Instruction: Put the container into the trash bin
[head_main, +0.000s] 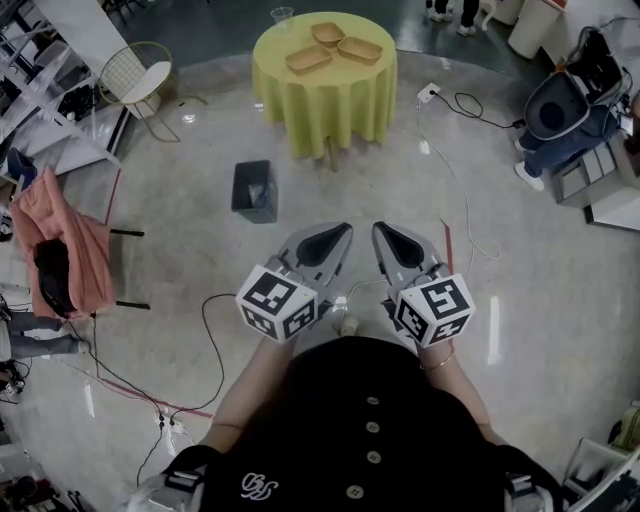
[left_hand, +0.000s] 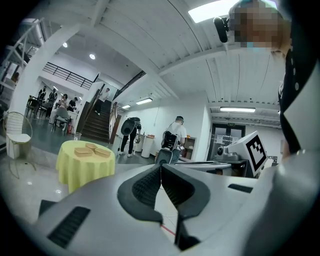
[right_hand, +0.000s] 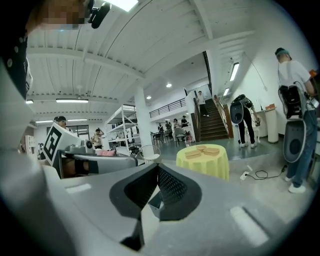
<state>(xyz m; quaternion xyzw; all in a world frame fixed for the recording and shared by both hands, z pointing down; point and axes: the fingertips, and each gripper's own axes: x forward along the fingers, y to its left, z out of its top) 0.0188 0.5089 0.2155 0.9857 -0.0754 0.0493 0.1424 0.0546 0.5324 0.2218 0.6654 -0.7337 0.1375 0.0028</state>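
Head view: the left gripper is held close before the body, nearly level, jaws closed on nothing. The right gripper is held beside it, likewise shut and empty. Three containers are seen on the yellow table ahead, beyond the trash bin.

Ahead of your left gripper, bare floor runs to the bin. The table blocks the way beyond it, and a cable trails far right.

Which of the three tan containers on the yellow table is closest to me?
The leftmost container, nearest the table's front edge; the other two lie farther back and right.
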